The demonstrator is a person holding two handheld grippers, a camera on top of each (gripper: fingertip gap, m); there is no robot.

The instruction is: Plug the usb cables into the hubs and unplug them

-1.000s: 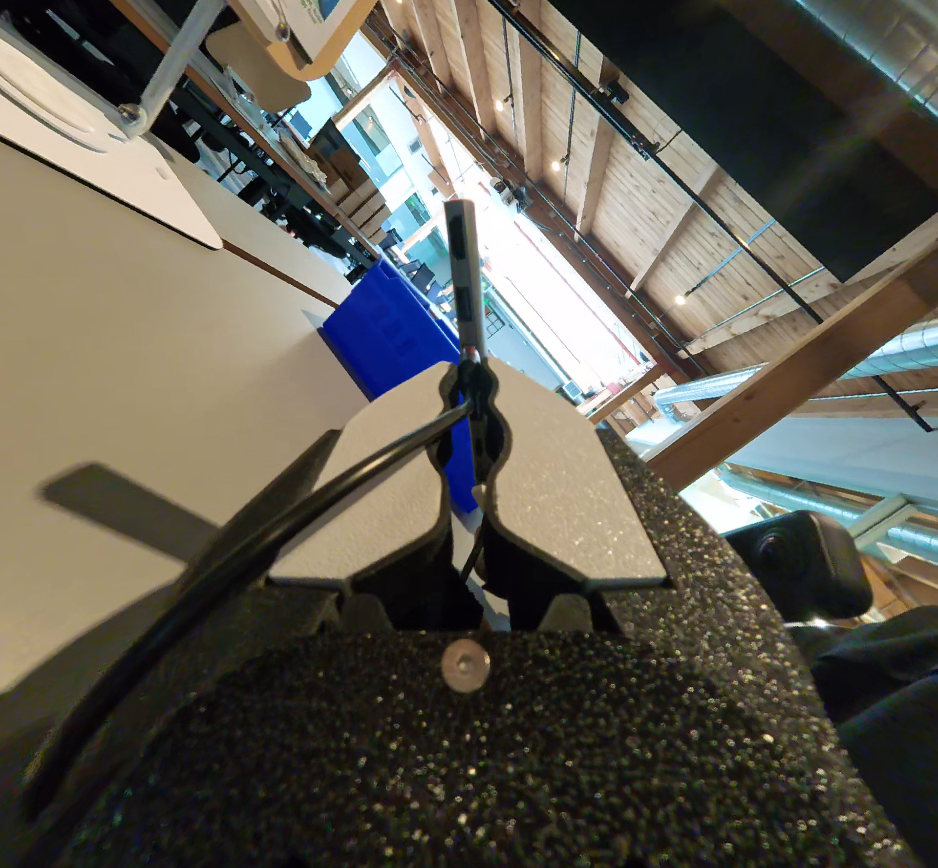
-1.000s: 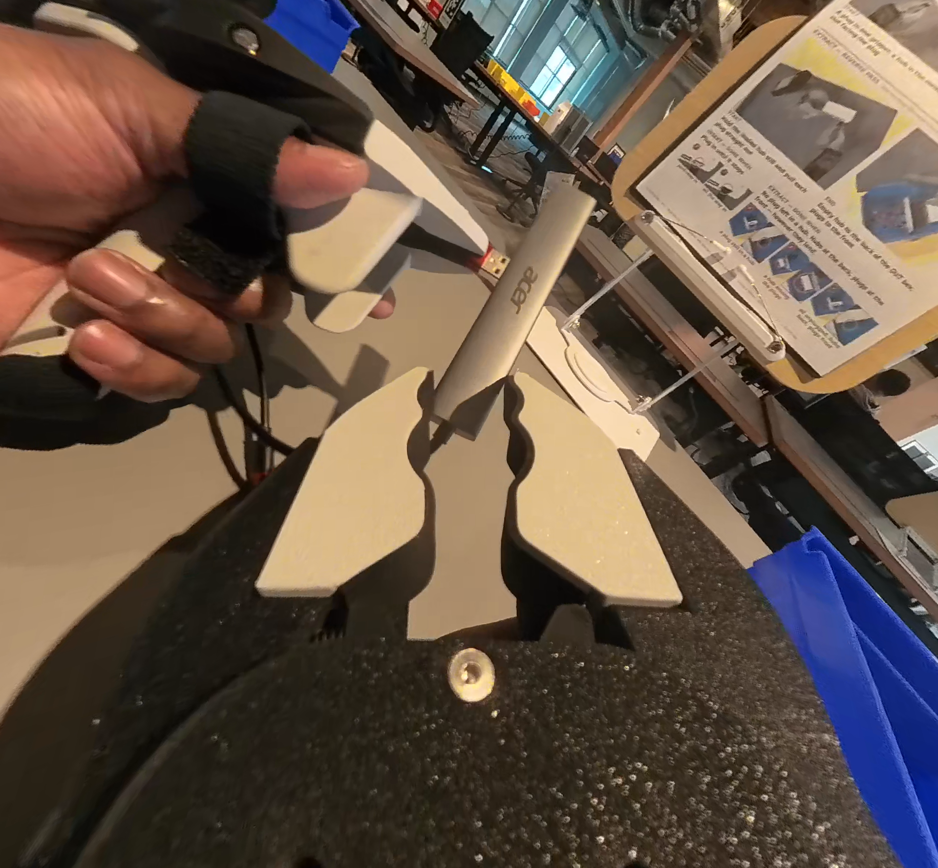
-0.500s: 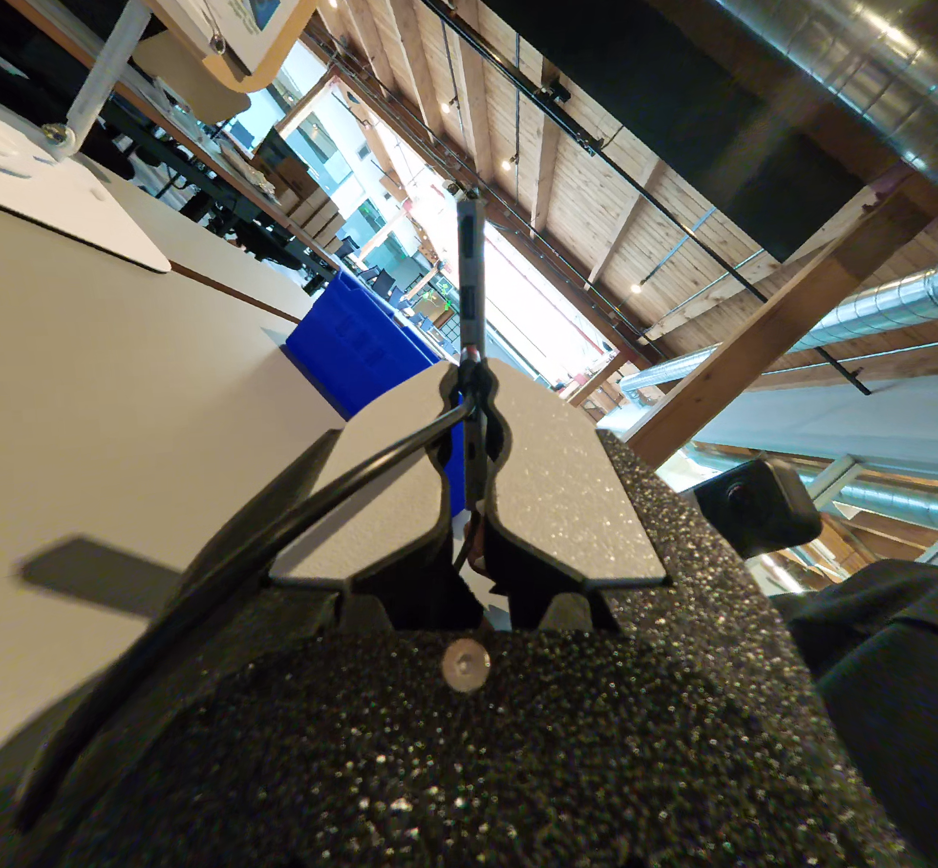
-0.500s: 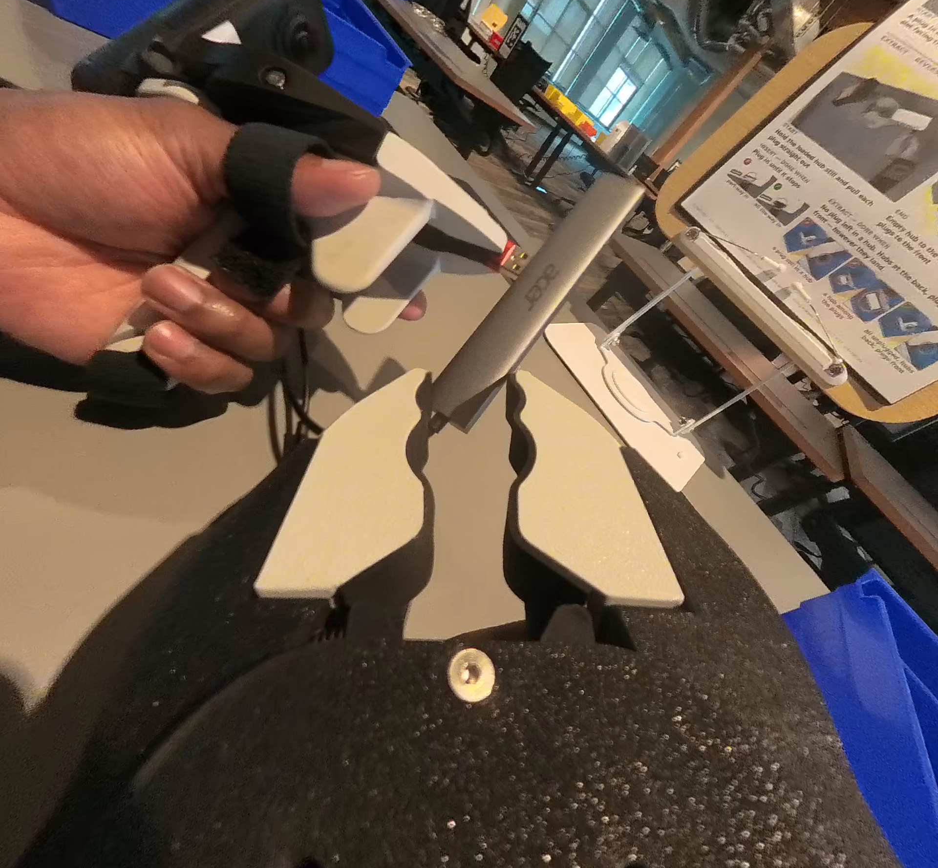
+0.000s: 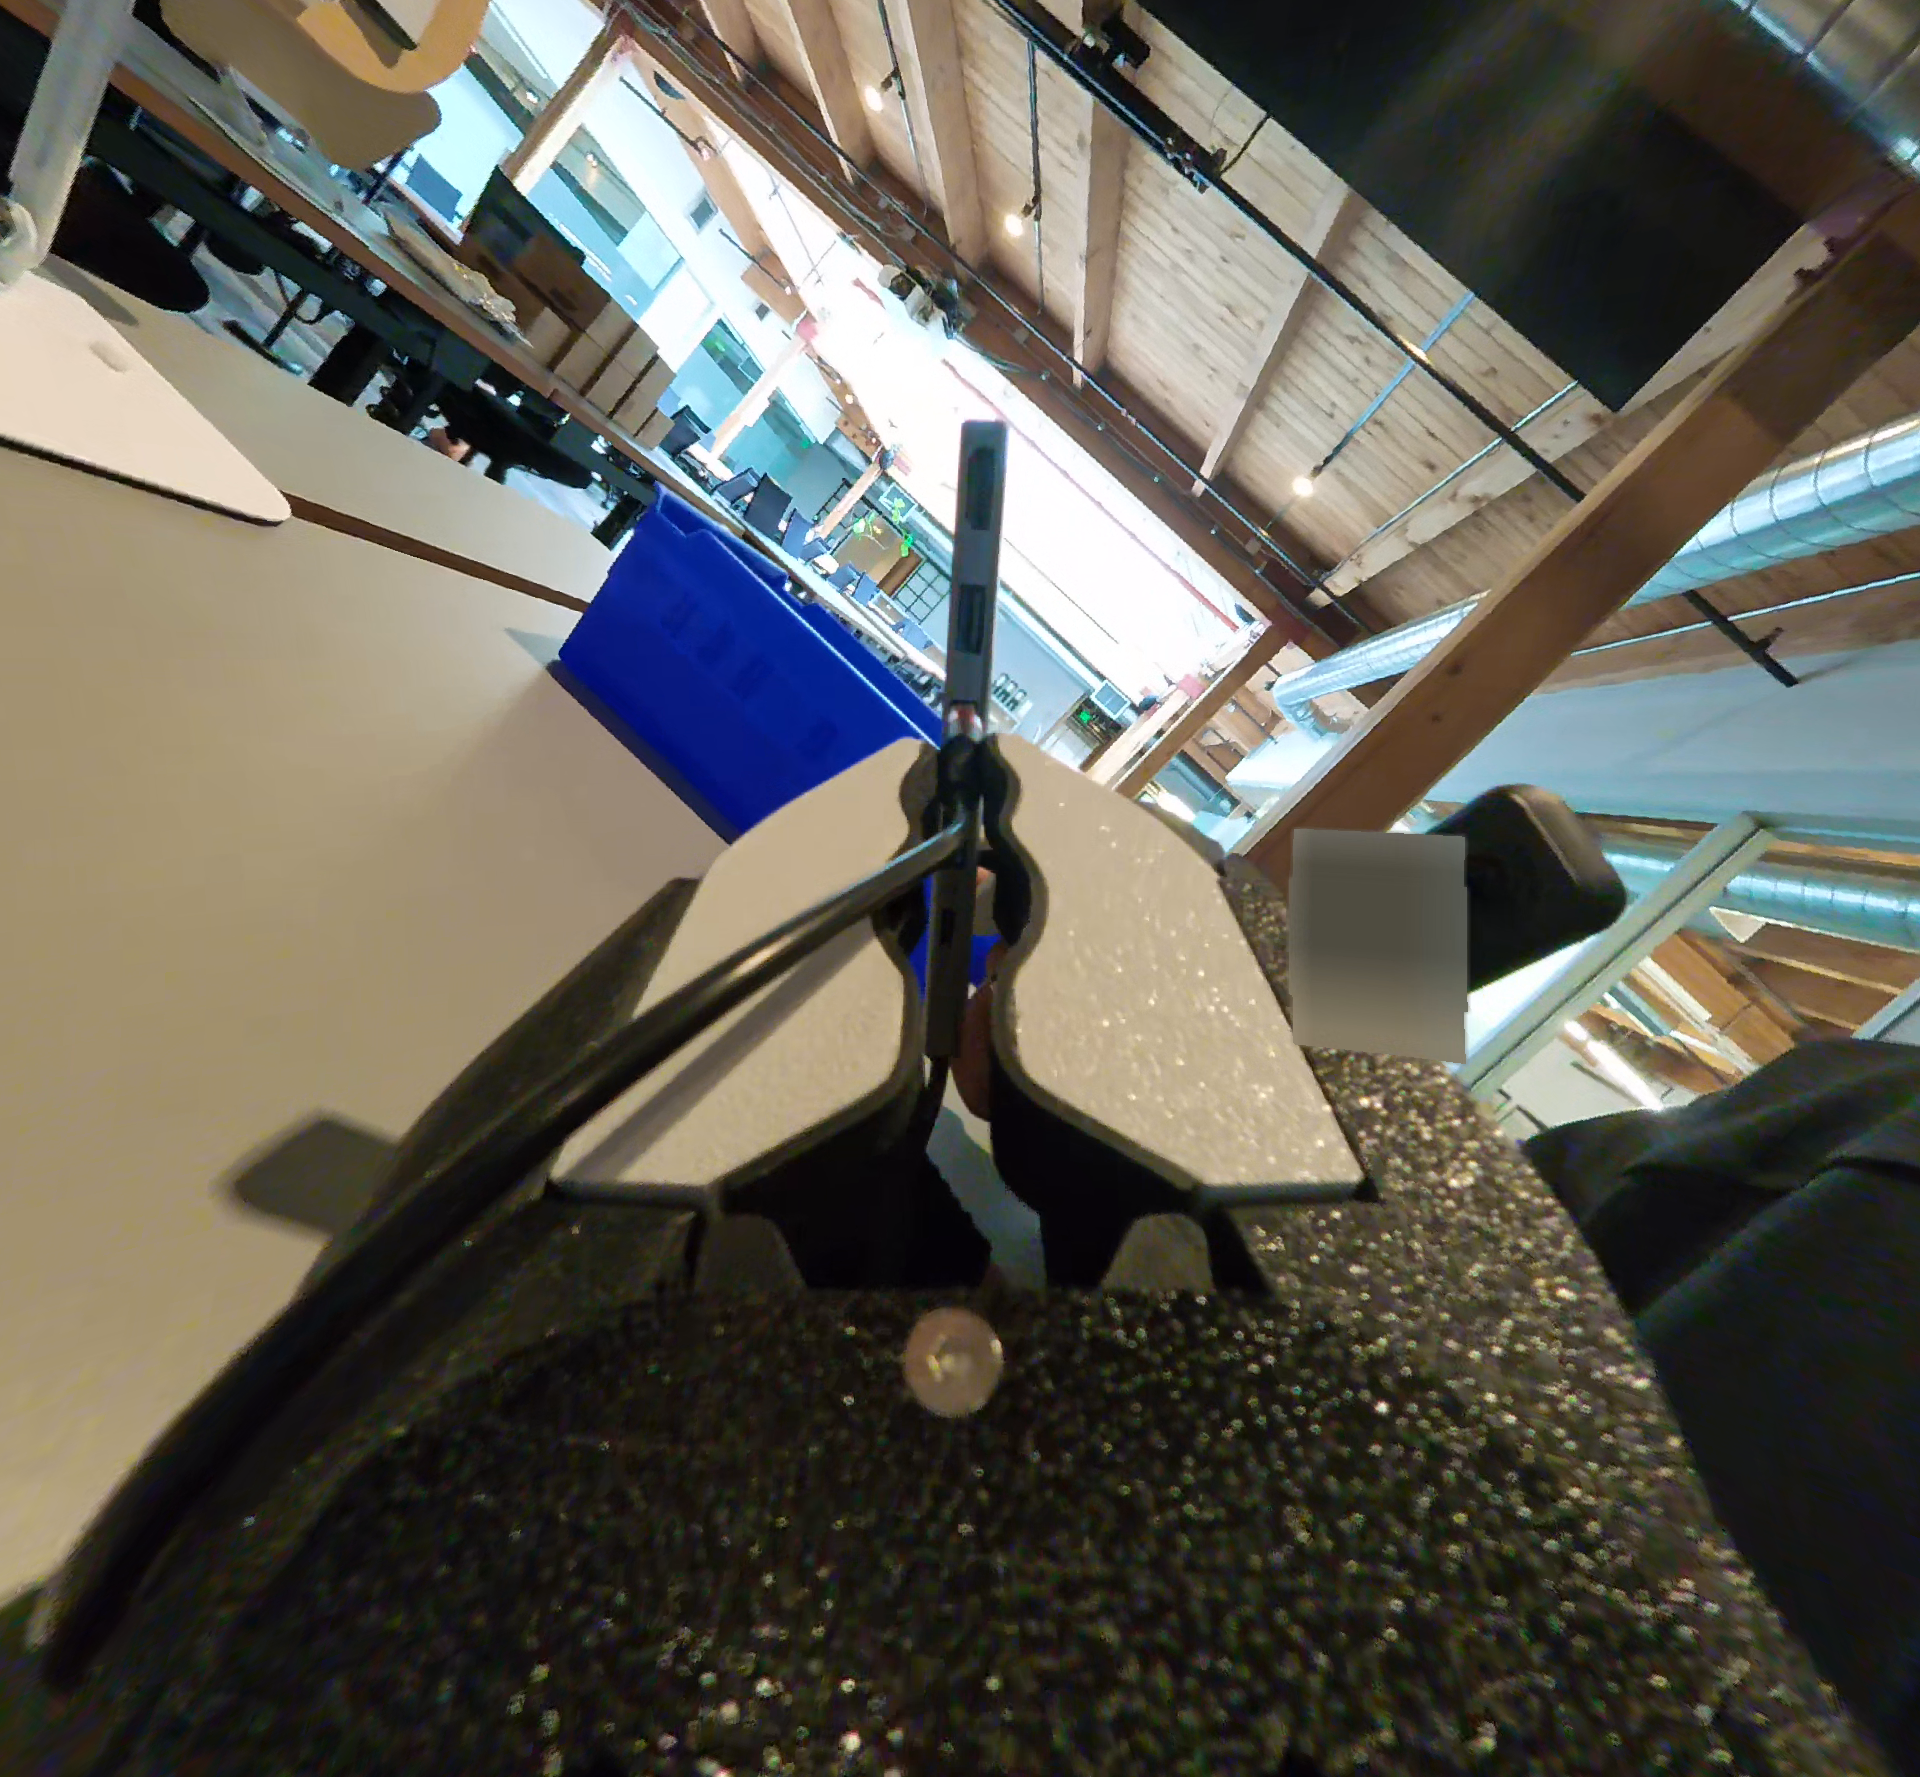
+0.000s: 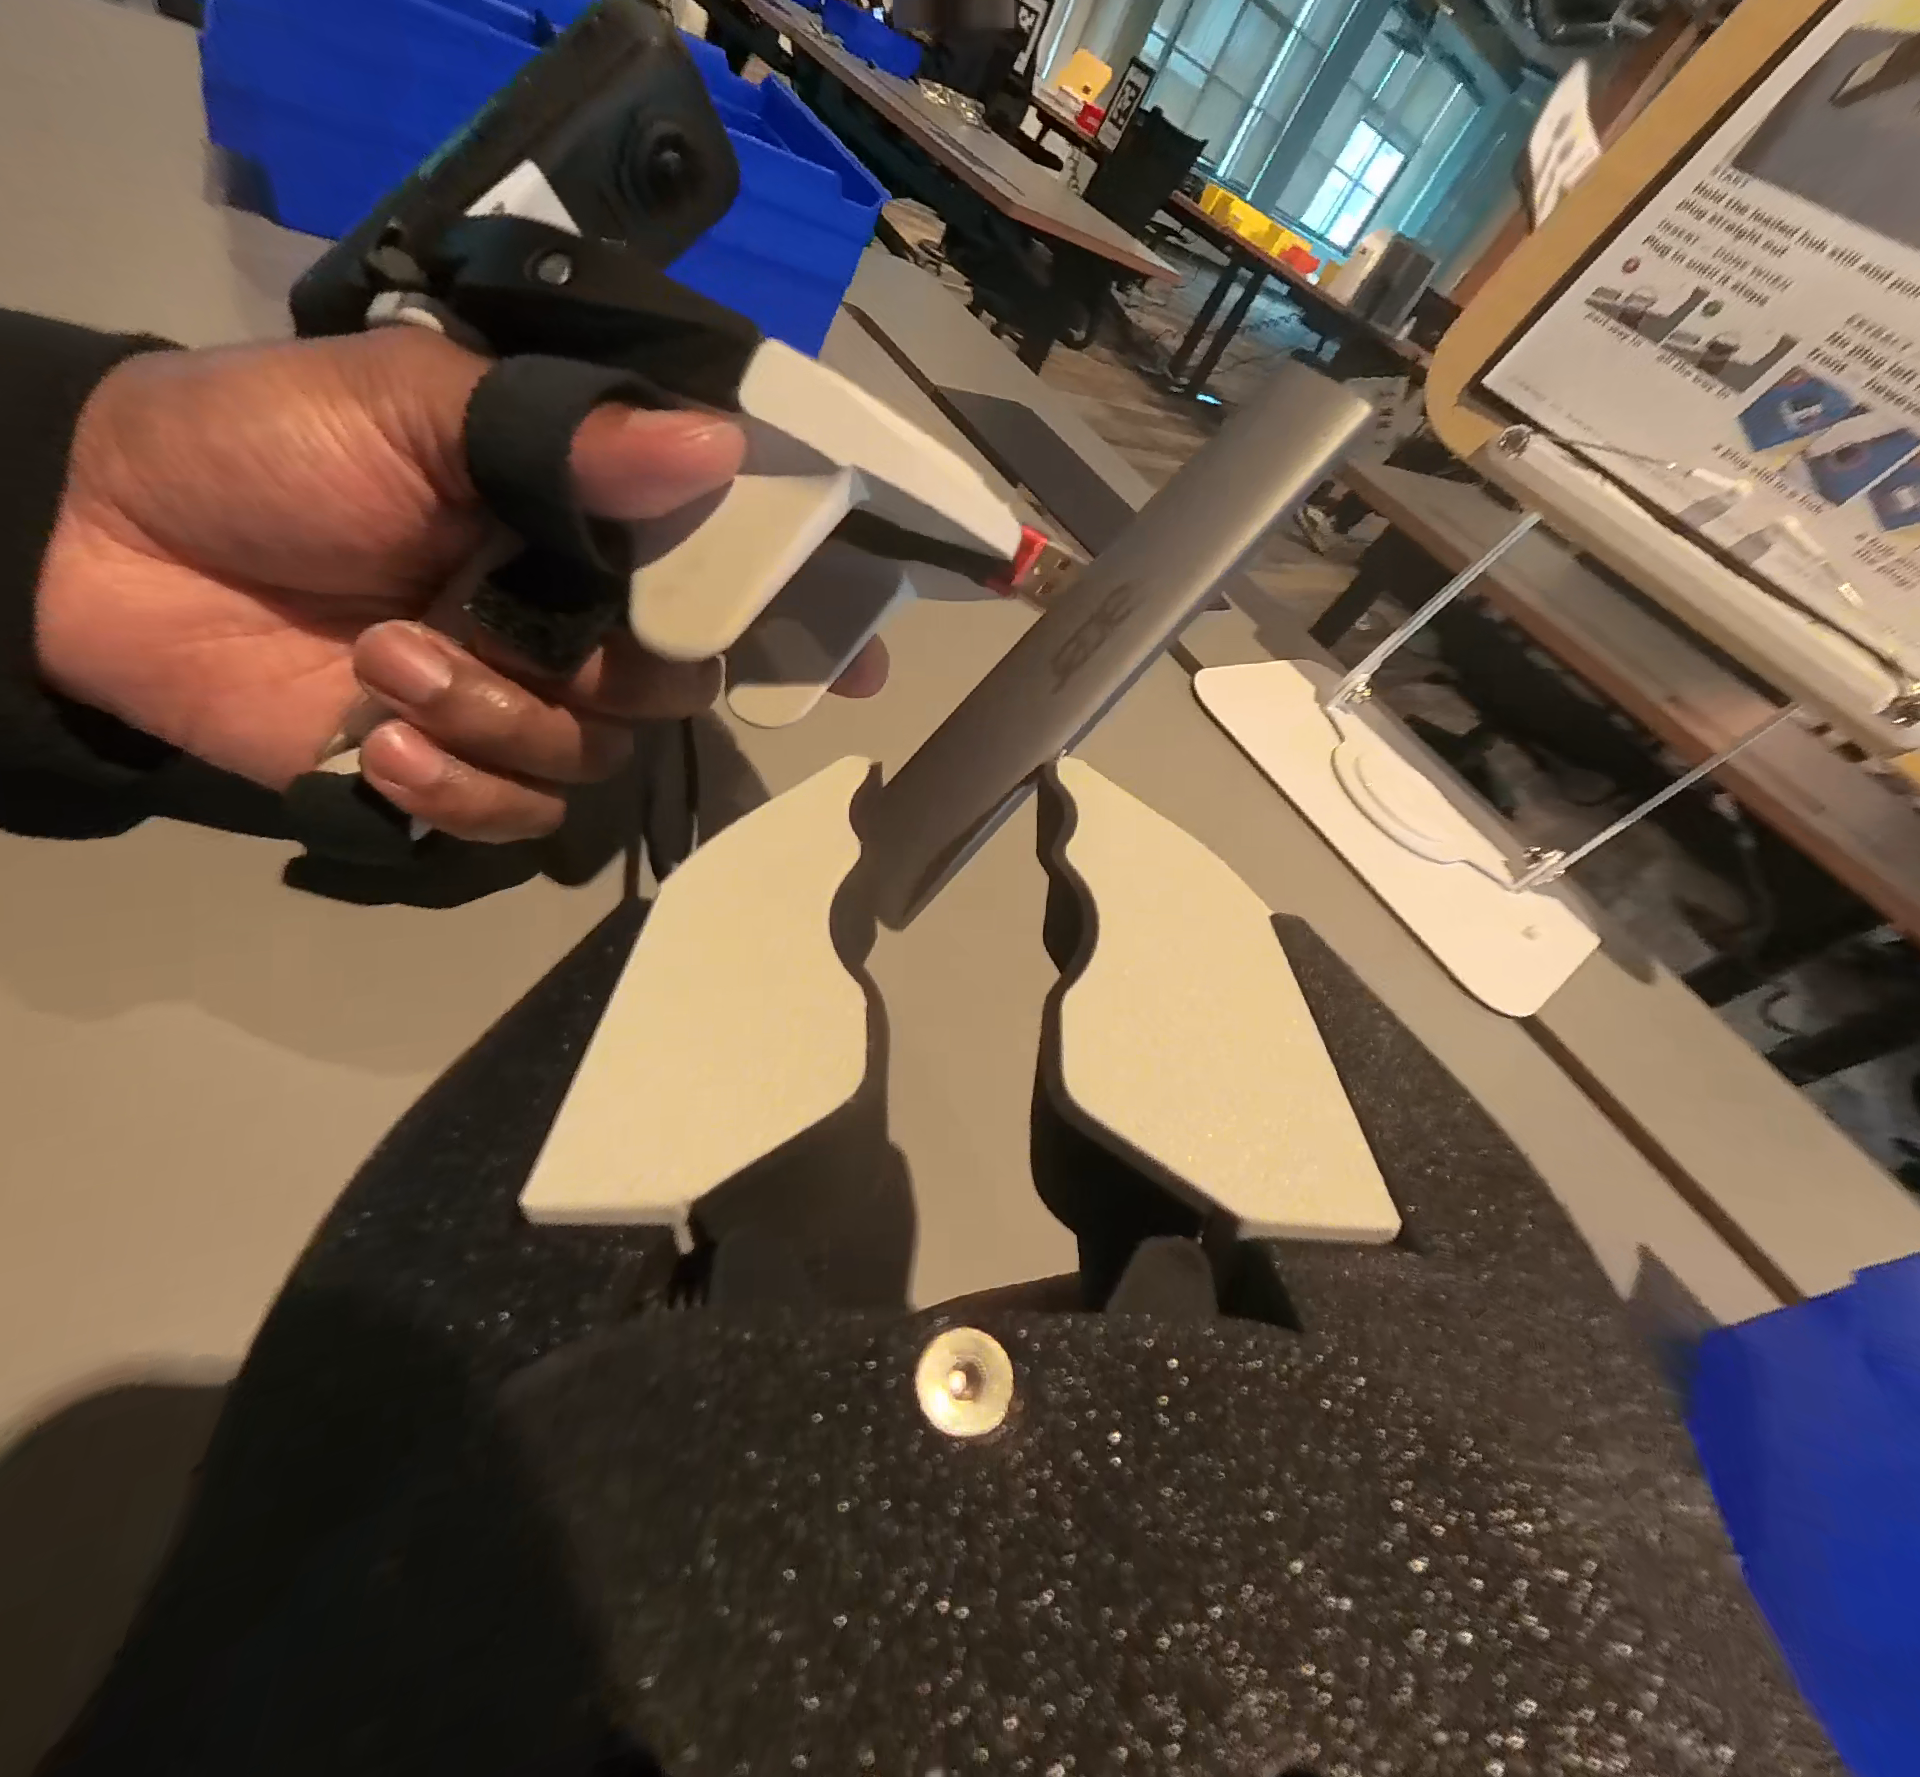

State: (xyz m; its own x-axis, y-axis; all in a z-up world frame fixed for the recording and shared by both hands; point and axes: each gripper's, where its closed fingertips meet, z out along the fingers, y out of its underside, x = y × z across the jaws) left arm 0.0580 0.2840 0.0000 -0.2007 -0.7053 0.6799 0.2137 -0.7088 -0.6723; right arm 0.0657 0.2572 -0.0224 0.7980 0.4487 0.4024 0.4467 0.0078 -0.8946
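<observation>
My right gripper point(image 6: 956, 792) is shut on the lower end of a slim grey USB hub point(image 6: 1174, 564), which it holds tilted up over the grey table point(image 6: 208, 1052). My left gripper point(image 5: 961, 756) is shut on a USB plug with a red collar point(image 6: 1034, 574), and its black cable point(image 5: 665, 979) trails off to the left. The plug's metal tip meets the hub's side edge; most of the metal still shows. In the left wrist view the hub point(image 5: 977, 532) stands edge-on with its ports visible. A person's hand point(image 6: 291, 543) holds the left gripper point(image 6: 987, 548).
Blue bins stand at the table's far side point(image 6: 416, 65) and at the near right point(image 6: 1829, 1478); one also shows in the left wrist view point(image 5: 748, 678). An instruction board point(image 6: 1714, 356) stands on a white stand base point(image 6: 1403, 813) at the right. My left and right fingertips are right by each other.
The left gripper has brought the plug's tip from just off the hub up against its side edge. Both grippers have shifted and tilted together; their grips are unchanged.
</observation>
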